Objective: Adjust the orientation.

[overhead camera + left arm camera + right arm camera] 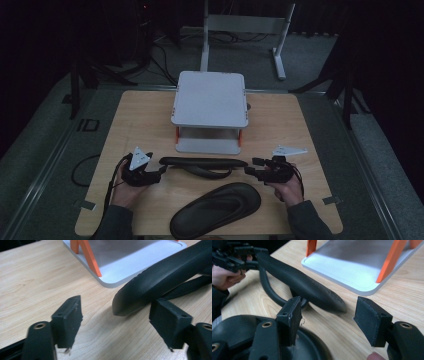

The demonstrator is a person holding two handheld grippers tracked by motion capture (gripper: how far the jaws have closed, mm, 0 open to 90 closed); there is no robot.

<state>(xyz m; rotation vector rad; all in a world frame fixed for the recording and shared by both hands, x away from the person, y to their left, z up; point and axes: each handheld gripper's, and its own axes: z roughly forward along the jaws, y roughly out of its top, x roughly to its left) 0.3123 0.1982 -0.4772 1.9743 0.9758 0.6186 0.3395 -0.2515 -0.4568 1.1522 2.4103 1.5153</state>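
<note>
The flat sandal (216,210) lies nearest you, while the edge-up sandal (202,165) stands before the stand (210,97), between your open left gripper (159,175) and right gripper (251,170); a clumsy nudge could topple it.

black flip-flop end (150,287) lies on wooden table (32,282) between open left gripper (120,315) jaws, untouched; white stand (130,262) with orange legs behind.
</note>
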